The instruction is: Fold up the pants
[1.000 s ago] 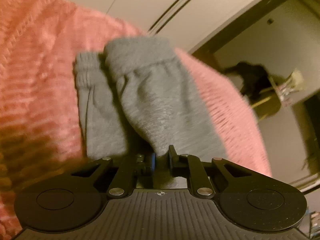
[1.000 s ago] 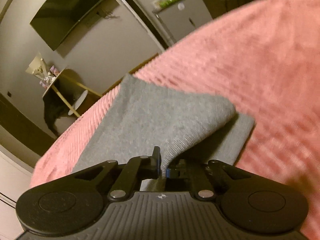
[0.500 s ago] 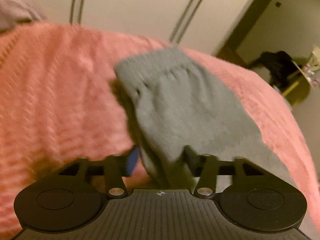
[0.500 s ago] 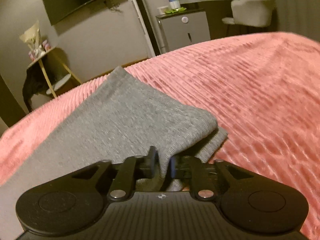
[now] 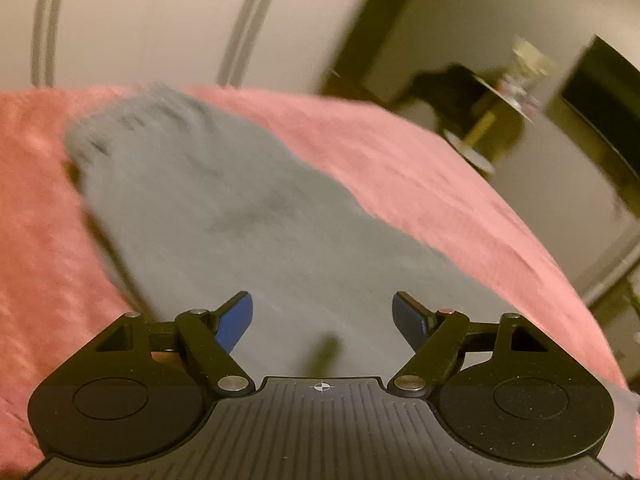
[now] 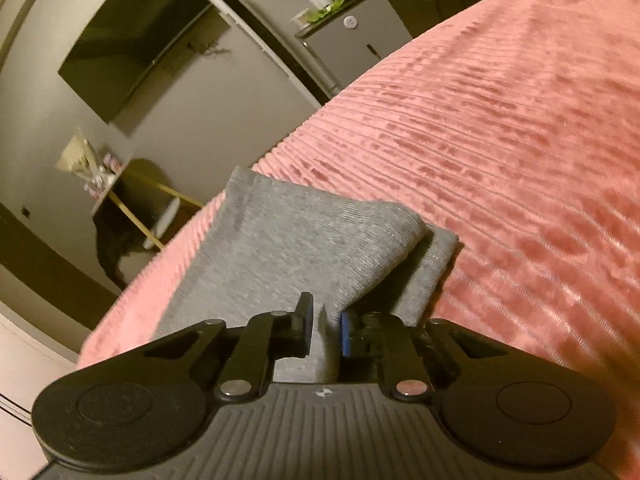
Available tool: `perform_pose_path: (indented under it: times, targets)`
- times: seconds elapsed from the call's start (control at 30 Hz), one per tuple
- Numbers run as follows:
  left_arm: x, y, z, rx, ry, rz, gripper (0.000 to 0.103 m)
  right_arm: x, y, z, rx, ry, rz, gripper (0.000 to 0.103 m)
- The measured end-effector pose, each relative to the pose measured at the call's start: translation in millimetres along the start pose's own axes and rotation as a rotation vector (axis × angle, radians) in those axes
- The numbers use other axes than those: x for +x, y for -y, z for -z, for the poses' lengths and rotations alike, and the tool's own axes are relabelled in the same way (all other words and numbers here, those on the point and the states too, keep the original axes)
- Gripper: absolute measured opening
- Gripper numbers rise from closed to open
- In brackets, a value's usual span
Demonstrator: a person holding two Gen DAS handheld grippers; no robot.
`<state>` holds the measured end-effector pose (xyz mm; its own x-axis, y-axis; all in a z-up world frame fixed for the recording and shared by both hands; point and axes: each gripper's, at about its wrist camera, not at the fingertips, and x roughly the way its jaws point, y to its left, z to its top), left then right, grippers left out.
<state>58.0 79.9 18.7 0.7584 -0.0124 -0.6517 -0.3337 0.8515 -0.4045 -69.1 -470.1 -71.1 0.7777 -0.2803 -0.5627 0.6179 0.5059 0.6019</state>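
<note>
The grey pants (image 5: 224,216) lie folded on the pink ribbed bedspread (image 5: 420,168), their ribbed cuffs at the far end. My left gripper (image 5: 322,316) is open just above the near part of the pants, holding nothing. In the right wrist view the pants (image 6: 304,248) show a folded top layer over a lower layer. My right gripper (image 6: 325,330) is nearly closed, with a fold of the grey cloth between its blue pads; the bedspread (image 6: 520,140) spreads to the right.
A small round side table (image 5: 496,120) with dark cloth stands beyond the bed's edge. A wall TV (image 6: 136,40) and a grey cabinet (image 6: 352,40) stand past the far edge. Wardrobe doors (image 5: 160,20) rise behind the bed.
My left gripper has let go of the pant leg and opened wide, and the cloth now lies flat. My right gripper stays pinched on the fold, its jaws slightly looser.
</note>
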Motion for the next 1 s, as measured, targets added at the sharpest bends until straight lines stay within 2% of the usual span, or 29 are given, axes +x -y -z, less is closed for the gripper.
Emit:
perform_pose_path:
  times: [0.13, 0.17, 0.2, 0.27, 0.4, 0.47, 0.53, 0.63, 0.77, 0.9, 1.0]
  targets:
    - [15.0, 14.0, 21.9, 0.039, -0.062, 0.039, 0.082, 8.7, 8.4, -6.0, 0.065, -0.024, -0.029, 0.016]
    - [18.8, 16.4, 25.4, 0.074, -0.069, 0.025, 0.082, 9.8, 8.6, -7.7, 0.063, -0.027, -0.032, 0.012]
    - [21.6, 18.5, 27.6, 0.113, -0.068, 0.01, 0.082, 9.2, 6.6, -9.0, 0.038, -0.02, -0.016, 0.005]
    - [21.2, 23.3, 28.0, 0.173, -0.044, -0.014, 0.082, -1.6, -6.9, -10.1, -0.09, 0.043, 0.038, 0.005]
    - [17.5, 25.9, 33.1, 0.208, -0.028, -0.022, 0.082, -26.3, -19.9, -0.5, -0.253, 0.188, 0.048, 0.005]
    - [17.1, 31.0, 40.2, 0.21, -0.044, -0.043, 0.082, -16.0, -10.8, 3.6, -0.267, 0.157, 0.083, 0.005]
    - [23.8, 32.6, 43.4, 0.216, -0.059, -0.065, 0.082, 6.1, 9.3, 7.3, -0.229, 0.063, 0.136, 0.004]
    - [26.1, 35.2, 46.9, 0.234, -0.05, -0.069, 0.082, 1.1, 19.2, 6.5, -0.202, 0.075, 0.071, 0.006]
    - [24.6, 38.7, 49.4, 0.248, -0.041, -0.018, 0.082, -6.2, 39.2, -3.5, -0.029, 0.037, -0.028, 0.009]
    - [29.2, 43.3, 55.0, 0.278, -0.056, -0.011, 0.082, -8.2, 47.8, -2.2, 0.043, 0.026, -0.088, 0.017]
    - [29.6, 44.7, 56.9, 0.283, -0.064, 0.015, 0.082, -0.9, 41.8, 4.1, 0.088, -0.015, -0.133, 0.024]
